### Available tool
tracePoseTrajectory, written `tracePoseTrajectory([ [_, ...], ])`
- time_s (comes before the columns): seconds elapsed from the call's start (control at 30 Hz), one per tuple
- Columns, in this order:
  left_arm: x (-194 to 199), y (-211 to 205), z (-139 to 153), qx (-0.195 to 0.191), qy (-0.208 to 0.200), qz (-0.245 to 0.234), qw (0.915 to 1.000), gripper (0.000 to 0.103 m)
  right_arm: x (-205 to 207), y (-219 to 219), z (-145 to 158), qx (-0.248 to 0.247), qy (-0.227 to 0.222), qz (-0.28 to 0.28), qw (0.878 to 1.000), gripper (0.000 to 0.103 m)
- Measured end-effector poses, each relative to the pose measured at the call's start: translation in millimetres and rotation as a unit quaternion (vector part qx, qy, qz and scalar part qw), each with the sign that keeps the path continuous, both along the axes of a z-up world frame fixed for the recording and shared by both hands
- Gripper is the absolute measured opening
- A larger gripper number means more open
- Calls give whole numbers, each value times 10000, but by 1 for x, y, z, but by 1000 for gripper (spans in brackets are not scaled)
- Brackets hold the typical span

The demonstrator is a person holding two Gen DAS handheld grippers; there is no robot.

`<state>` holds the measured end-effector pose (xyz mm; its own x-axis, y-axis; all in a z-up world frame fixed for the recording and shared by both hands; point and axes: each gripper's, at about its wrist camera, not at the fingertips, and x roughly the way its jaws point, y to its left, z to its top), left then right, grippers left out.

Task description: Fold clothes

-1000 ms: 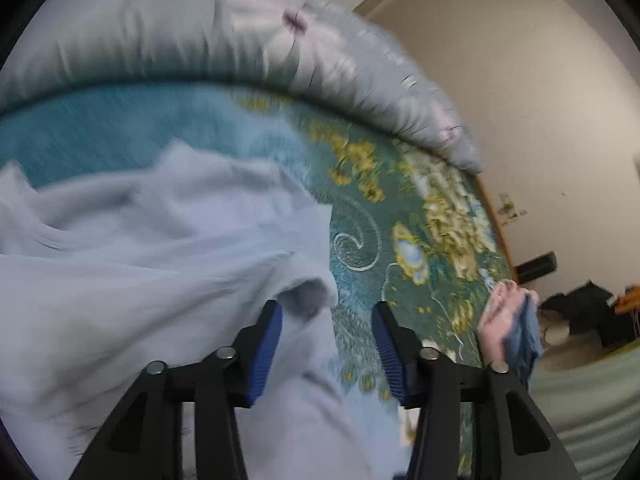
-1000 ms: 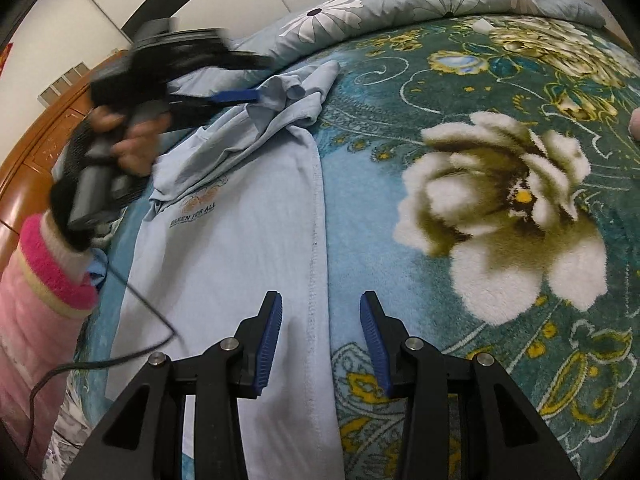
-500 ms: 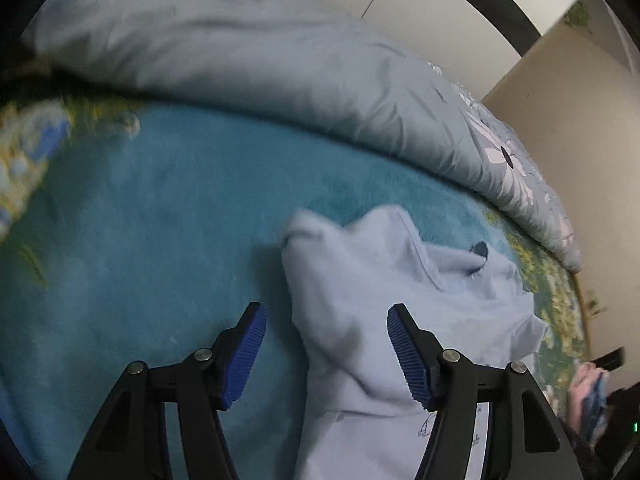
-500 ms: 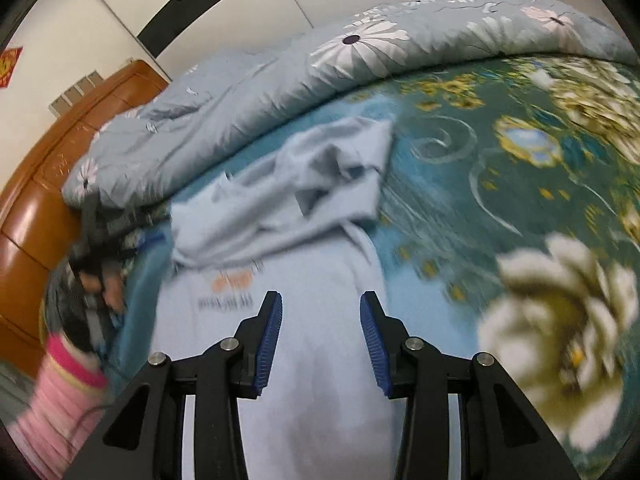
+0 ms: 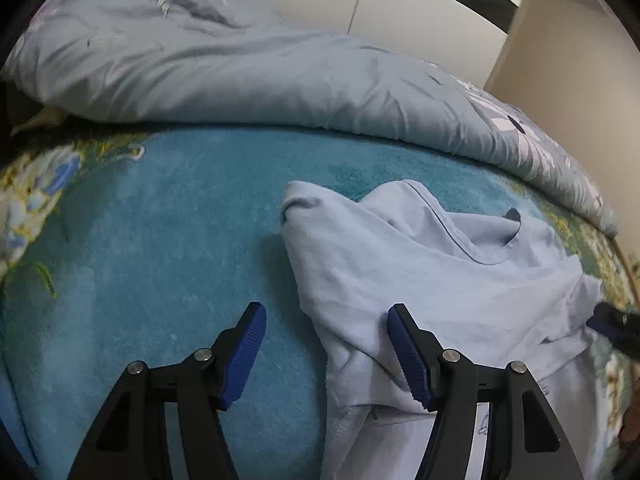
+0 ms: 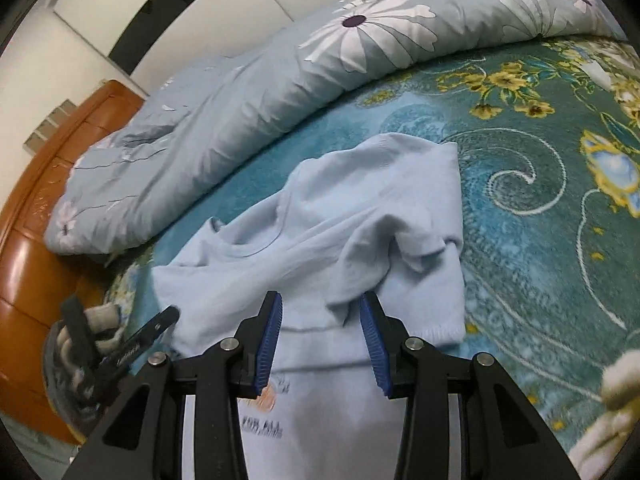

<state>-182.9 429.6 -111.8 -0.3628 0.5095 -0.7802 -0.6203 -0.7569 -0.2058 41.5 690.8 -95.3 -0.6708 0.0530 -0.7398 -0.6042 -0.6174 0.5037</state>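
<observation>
A light blue T-shirt (image 5: pixel 432 272) lies crumpled on the teal flowered blanket (image 5: pixel 160 232), chest print up, its top bunched. My left gripper (image 5: pixel 324 352) is open and empty over the shirt's left sleeve edge; its right finger hangs over the cloth, its left over bare blanket. In the right wrist view the shirt (image 6: pixel 320 240) shows its folded-over right sleeve. My right gripper (image 6: pixel 320 332) is open and empty just above the shirt below the bunched shoulder. The left gripper (image 6: pixel 132 344) shows at the shirt's left edge.
A grey-blue daisy-print duvet (image 6: pixel 280 92) is heaped along the far side of the bed. A wooden headboard (image 6: pixel 32 216) stands at the left. White wardrobe doors (image 5: pixel 400 8) are behind the bed.
My left gripper swung from the shirt's right side to its left sleeve and now sits a little closer. My right gripper moved up the shirt from the hem toward the bunched shoulders.
</observation>
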Motion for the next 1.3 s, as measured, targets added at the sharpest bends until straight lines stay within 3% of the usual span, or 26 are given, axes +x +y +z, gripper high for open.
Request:
tracePoseTrajectory([
  [0.1, 1, 3, -3, -51, 131, -99, 9999, 67, -5, 7, -5, 15, 19, -187, 9998, 42],
  [0.3, -4, 3, -8, 8, 27, -107, 9999, 67, -12, 11, -14, 28, -89, -410, 9991, 42],
  [0.83, -6, -1, -9, 129, -9, -124, 9998, 65, -6, 14, -4, 234, -35, -880, 9958, 42],
  [0.87, -7, -2, -9, 183, -55, -127, 9997, 58, -6, 14, -2, 274, -41, -903, 9955, 40],
  [0.9, -8, -3, -8, 237, -101, -131, 9996, 47, -5, 14, 1, 331, -38, -936, 9951, 33],
  [1.0, -10, -5, -8, 372, -210, -127, 9990, 29, -8, 14, 9, 516, -98, -885, 9947, 6],
  [1.1, -12, -9, -6, 513, -238, -39, 9984, 13, -17, 9, 23, 863, -179, -645, 9940, 3],
  [1.3, -19, -15, -8, 666, -418, 99, 9969, 12, -28, -6, 56, 1710, -245, -172, 9848, 3],
])
